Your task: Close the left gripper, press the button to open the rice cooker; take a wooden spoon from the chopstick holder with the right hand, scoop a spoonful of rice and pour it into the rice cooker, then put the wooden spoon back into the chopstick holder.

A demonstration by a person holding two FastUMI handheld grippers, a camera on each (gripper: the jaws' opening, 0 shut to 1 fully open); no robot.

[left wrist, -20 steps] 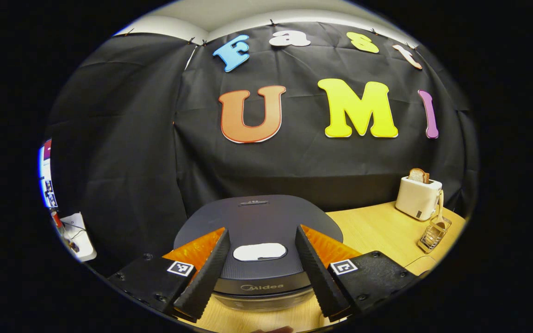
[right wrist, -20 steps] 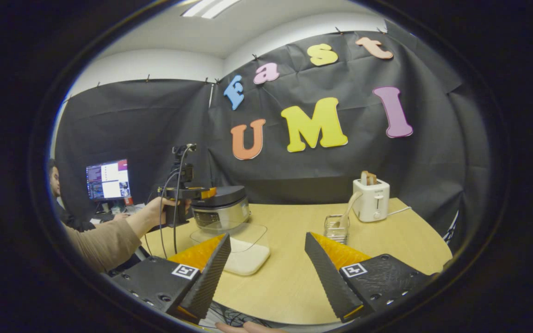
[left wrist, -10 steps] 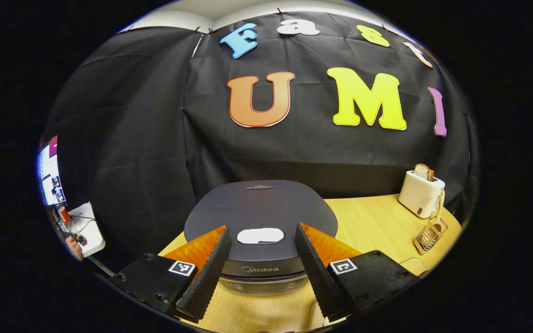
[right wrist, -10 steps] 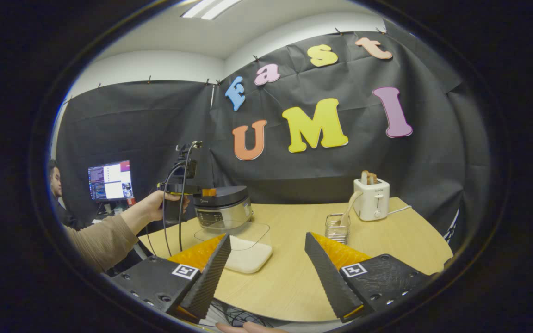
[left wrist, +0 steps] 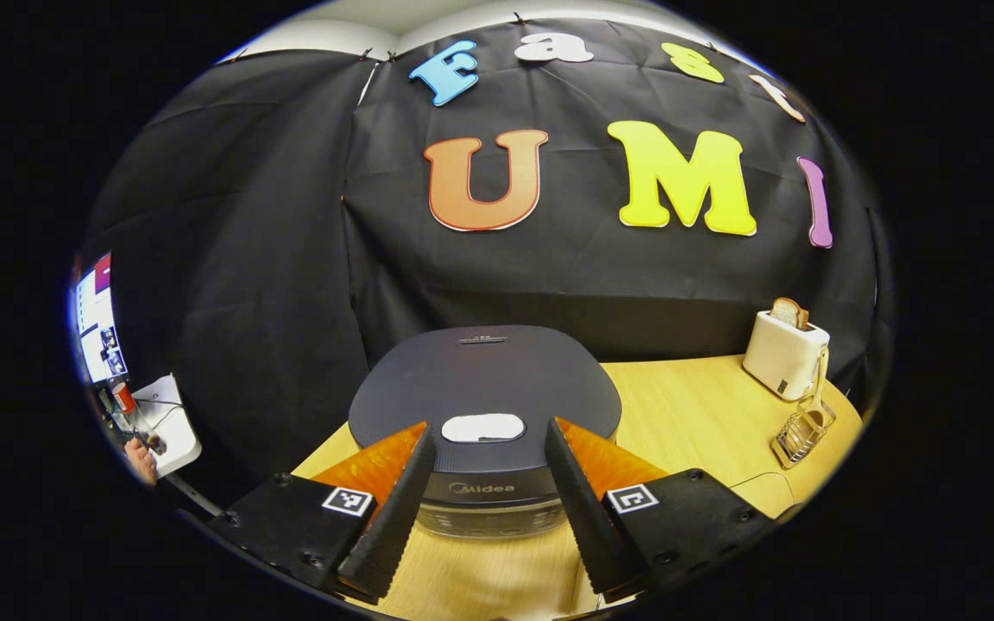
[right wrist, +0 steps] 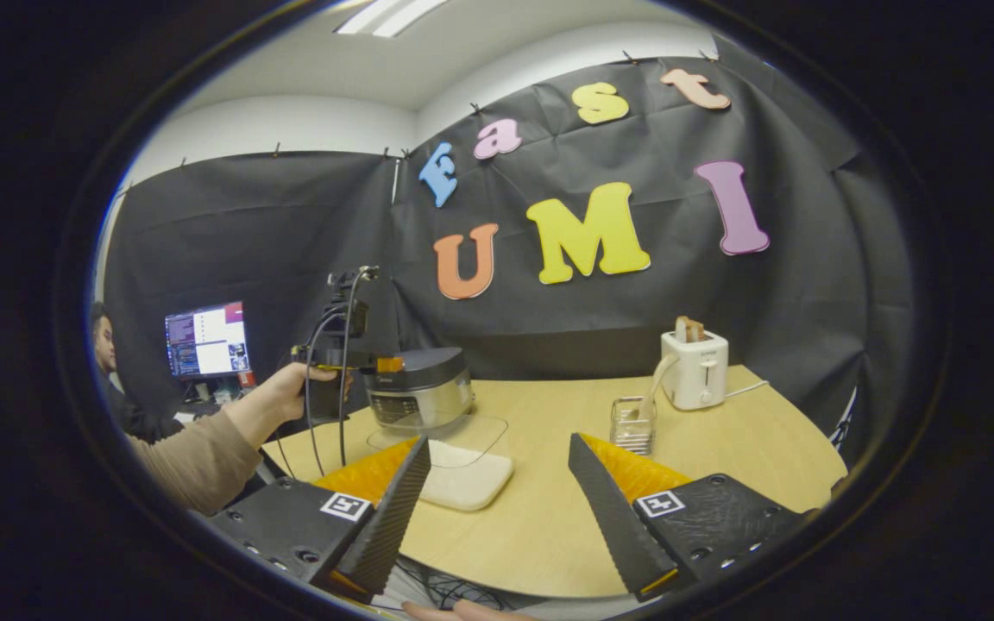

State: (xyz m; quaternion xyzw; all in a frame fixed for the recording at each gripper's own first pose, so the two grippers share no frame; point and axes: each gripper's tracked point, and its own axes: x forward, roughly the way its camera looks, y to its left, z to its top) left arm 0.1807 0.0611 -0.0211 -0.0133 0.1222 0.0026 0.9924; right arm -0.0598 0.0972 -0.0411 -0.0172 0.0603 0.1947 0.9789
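The left tongs (left wrist: pixel 484 509) are wide open and hold nothing. They hang in front of the rice cooker (left wrist: pixel 484 401), with one finger on each side of the pale button (left wrist: pixel 482 428) on its lid. The lid is down. From the right gripper view, the left tongs (right wrist: pixel 380 364) sit just beside the rice cooker (right wrist: pixel 415 388), held by a hand (right wrist: pixel 286 392).

The right tongs (right wrist: pixel 497 509) are wide open too, with nothing in them. They wait over the desk (right wrist: pixel 721 457), near the clear box of rice (right wrist: pixel 462 483).

The wooden spoon (right wrist: pixel 654 379) stands in the chopstick holder (right wrist: pixel 631 425), next to the toaster (right wrist: pixel 695 371).

Here is what could go wrong. The task says to shut the left tongs first, and they are not shut yet. If they go down like this, the fingers could land on both sides of the button and miss it. Then the lid would stay down.

A push that comes from the front could make the rice cooker slide back on the smooth desk.

The lid may pop up fast, so the left tongs could get bumped if they sit over it.

Later, the rice box is close to the rice cooker, so a low reach could knock it.
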